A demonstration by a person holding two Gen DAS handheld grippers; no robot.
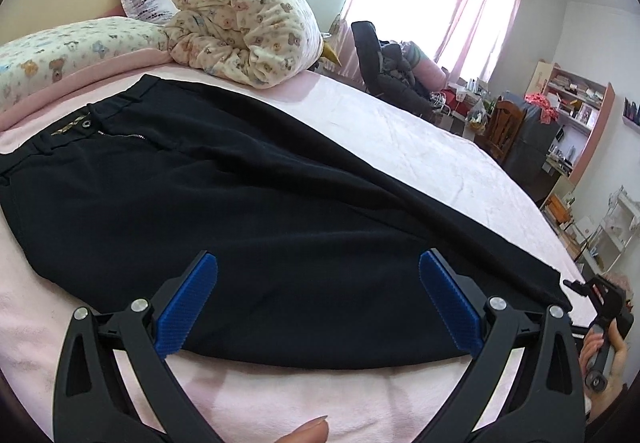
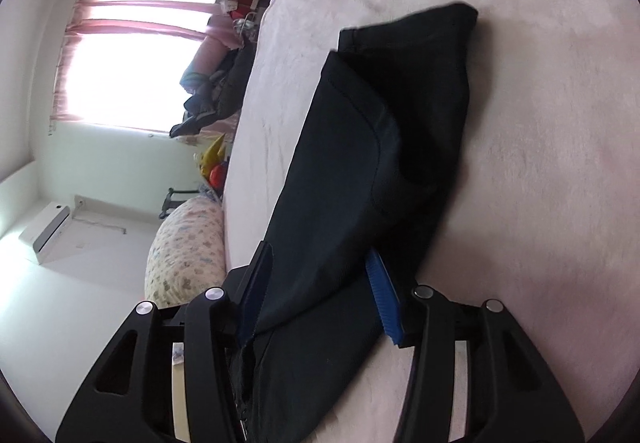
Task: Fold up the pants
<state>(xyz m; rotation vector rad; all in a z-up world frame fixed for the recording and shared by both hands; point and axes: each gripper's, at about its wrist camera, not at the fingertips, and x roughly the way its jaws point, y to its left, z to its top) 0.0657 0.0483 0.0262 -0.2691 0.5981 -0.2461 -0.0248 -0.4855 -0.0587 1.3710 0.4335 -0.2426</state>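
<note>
Black pants [image 1: 240,195] lie flat across the pink bed sheet [image 1: 400,131], waistband with button and zipper at the left. My left gripper [image 1: 319,257] is open, its blue pads [image 1: 188,307] spread wide over the near edge of the pants with nothing pinched. In the right wrist view, which is rolled on its side, the pants [image 2: 420,103] show a folded layer. My right gripper [image 2: 320,275] is open, and dark cloth lies loosely between its blue pads [image 2: 384,295]. At the leg end, a hand [image 1: 600,347] holds that gripper's handle.
A rolled floral quilt [image 1: 240,15] and a pillow [image 1: 60,51] sit at the head of the bed. Beyond the far edge stand a chair piled with clothes [image 1: 392,71] and cluttered shelves [image 1: 568,111]. A fingertip [image 1: 312,431] shows at the bottom edge.
</note>
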